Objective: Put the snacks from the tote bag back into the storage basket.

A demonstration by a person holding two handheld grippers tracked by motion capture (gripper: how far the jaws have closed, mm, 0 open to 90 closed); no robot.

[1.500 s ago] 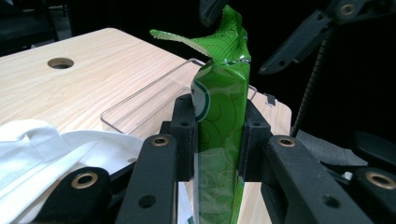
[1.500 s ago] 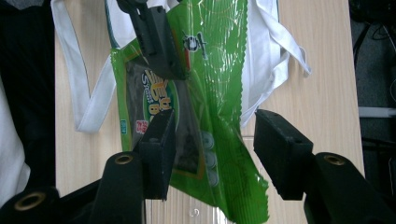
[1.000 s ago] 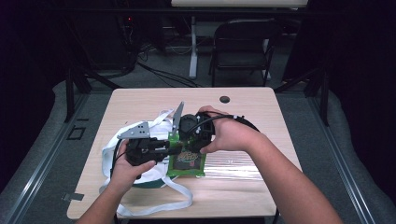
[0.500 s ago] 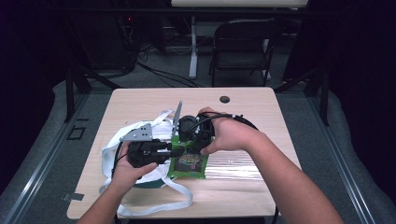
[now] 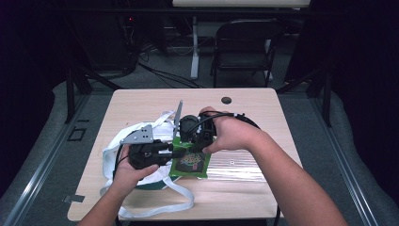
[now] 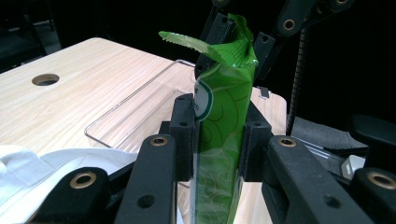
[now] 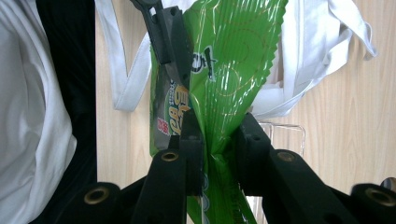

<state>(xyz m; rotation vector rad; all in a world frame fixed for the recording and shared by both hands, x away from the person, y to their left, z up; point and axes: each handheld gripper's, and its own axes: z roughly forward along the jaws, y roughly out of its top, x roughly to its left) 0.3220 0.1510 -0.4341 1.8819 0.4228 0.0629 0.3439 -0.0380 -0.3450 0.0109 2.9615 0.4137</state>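
Both grippers hold one green snack bag point(image 5: 190, 162) just above the worktop point(image 5: 141, 101). The left gripper point(image 6: 218, 140) has its jaws squeezed on the bag. The right gripper point(image 7: 219, 149) has just been closing, and its jaws now pinch the bag's crinkled end (beside a white cloth bag point(image 7: 42, 121)).

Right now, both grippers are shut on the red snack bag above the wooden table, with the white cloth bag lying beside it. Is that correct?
One thing is wrong: the snack bag is green, as the left gripper view shows. The rest holds: the left gripper and the right gripper are both shut on it above the wooden table, beside the white cloth bag.
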